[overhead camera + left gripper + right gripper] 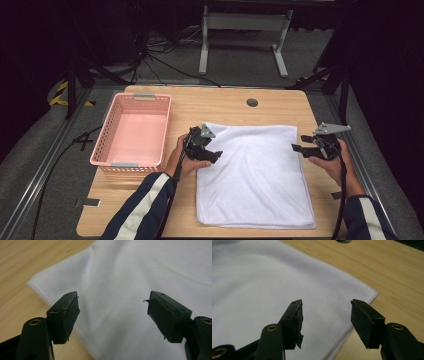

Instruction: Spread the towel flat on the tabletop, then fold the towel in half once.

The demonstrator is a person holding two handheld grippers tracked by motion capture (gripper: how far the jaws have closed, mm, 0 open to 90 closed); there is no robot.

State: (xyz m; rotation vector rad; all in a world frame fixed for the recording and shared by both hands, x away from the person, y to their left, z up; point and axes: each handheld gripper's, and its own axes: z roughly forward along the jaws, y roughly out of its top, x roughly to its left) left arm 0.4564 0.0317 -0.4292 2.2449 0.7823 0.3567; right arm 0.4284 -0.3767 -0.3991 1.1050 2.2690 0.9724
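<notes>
1. At the centre-right of the counter (150,220) lies the white towel (255,175), folded flat, its far edge between the two hand-held grippers.
2. Left hand-held gripper (210,156): released, jaws apart over the towel's left edge, nothing between them.
3. Right hand-held gripper (300,148): released, jaws apart at the far right corner, clear of the cloth.
4. Step in hand, judged: a fold is laid and let go. Next move calls for fresh grips on an edge, or transfer to the pink basket (134,131) at left.
5. Layer count under the top surface cannot be made out.
</notes>
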